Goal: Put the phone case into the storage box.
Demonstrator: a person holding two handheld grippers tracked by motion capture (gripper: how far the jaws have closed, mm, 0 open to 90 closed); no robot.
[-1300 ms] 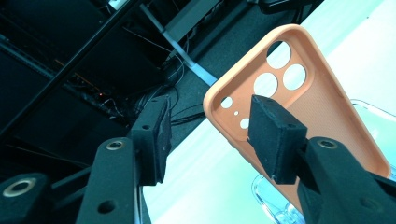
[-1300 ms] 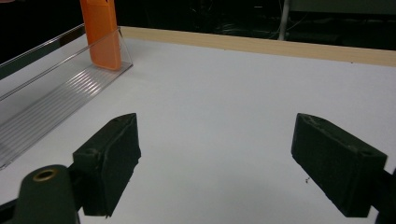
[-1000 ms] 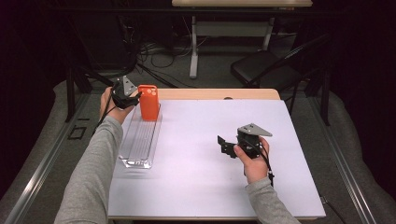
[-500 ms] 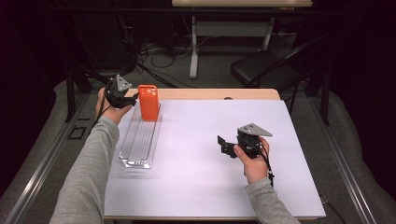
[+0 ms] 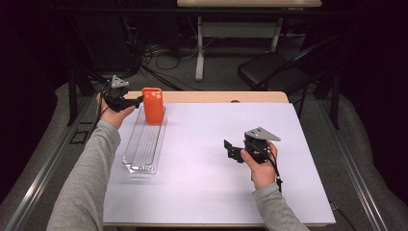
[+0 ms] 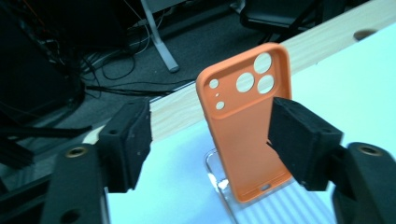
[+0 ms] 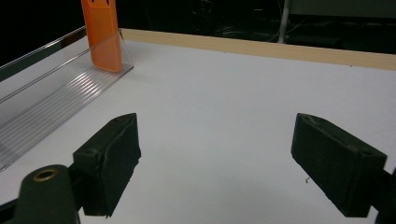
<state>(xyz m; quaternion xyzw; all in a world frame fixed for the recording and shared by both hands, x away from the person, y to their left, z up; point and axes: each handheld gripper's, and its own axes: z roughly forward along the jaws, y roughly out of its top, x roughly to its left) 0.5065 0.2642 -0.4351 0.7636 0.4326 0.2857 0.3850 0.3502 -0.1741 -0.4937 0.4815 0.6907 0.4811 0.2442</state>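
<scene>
The left black two-jaw tongs [image 5: 137, 101], held in the left hand [image 5: 111, 111], sit at about ten o'clock in the high view, pointing toward three o'clock. Their jaws have just been opening and stand apart, pressing on nothing. The grey-sleeved left forearm stretches up from seven o'clock. The right black tongs [image 5: 231, 150], in the right hand [image 5: 260, 166] near four o'clock, point toward nine o'clock with jaws spread wide.
</scene>
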